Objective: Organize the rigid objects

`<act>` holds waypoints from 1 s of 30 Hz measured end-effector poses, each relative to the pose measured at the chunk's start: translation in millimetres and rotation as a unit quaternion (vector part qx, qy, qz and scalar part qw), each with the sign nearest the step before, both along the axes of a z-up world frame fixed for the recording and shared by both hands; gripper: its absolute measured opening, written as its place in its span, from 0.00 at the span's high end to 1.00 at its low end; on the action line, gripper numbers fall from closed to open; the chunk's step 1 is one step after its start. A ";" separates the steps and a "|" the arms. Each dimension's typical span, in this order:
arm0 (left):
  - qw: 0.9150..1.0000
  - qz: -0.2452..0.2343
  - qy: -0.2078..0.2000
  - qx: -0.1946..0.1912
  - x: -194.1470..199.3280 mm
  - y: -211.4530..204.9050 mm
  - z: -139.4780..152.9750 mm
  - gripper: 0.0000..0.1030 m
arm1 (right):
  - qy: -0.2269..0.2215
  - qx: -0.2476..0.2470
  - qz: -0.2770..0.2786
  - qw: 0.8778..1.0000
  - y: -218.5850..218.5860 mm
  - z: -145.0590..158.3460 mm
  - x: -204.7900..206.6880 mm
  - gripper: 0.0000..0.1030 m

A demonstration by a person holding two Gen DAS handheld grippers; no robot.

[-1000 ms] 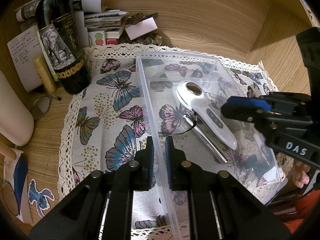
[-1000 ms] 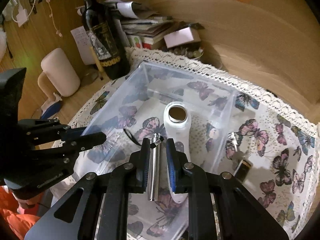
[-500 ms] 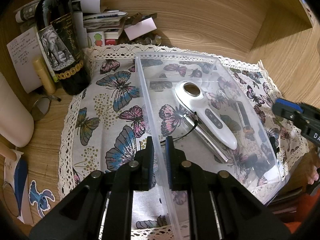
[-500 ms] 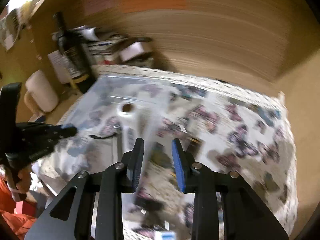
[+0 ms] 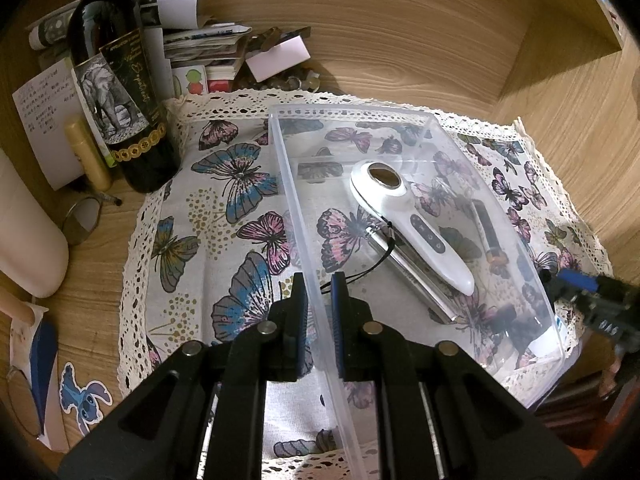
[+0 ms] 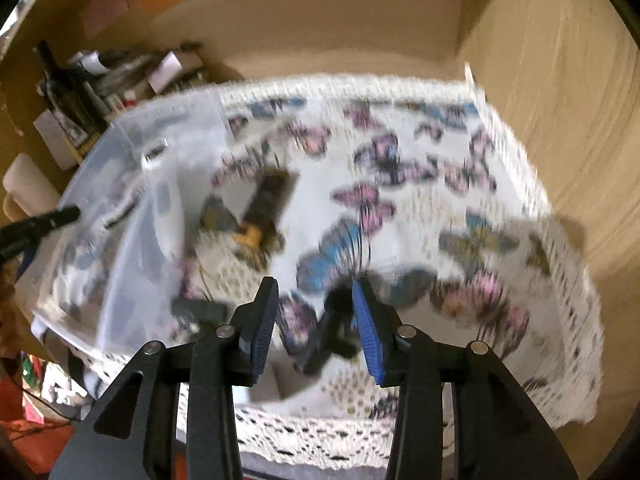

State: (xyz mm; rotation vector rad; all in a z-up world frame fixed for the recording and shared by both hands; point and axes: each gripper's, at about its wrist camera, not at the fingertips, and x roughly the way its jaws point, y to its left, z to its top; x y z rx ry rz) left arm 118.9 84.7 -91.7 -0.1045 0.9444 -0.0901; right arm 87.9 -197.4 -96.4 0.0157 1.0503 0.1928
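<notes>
Two tools work over a butterfly cloth [image 5: 224,216] spread on the wooden surface [image 5: 400,48]. The clear plastic bin [image 5: 420,118] sits on it, and the left tool [image 5: 319,300] is clamped tight on the bin's near-left wall. Inside lie a white handheld device [image 5: 416,228] and, touching it, a metal rod [image 5: 412,280]. The right tool [image 6: 316,320] hangs outside the bin, its jaws opening and empty, above a blurred dark object [image 6: 328,336]. A dark tube [image 6: 264,208] lies on the cloth just beside the bin.
</notes>
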 end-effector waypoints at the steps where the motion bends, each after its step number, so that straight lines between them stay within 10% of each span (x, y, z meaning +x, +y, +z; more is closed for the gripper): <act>1: 1.000 0.000 0.000 -0.001 0.0 0.1 -0.1 0.89 | 0.009 0.003 -0.003 1.000 -2.1 -6.4 -0.9 0.66; 12: 1.000 0.001 0.000 -0.004 -1.7 0.4 0.0 0.89 | -0.019 -0.001 -0.013 1.000 -9.5 -3.5 0.1 0.87; 30: 1.000 0.004 0.004 -0.006 -0.2 2.5 -0.1 0.89 | -0.111 0.024 0.068 0.991 38.2 54.2 39.9 0.88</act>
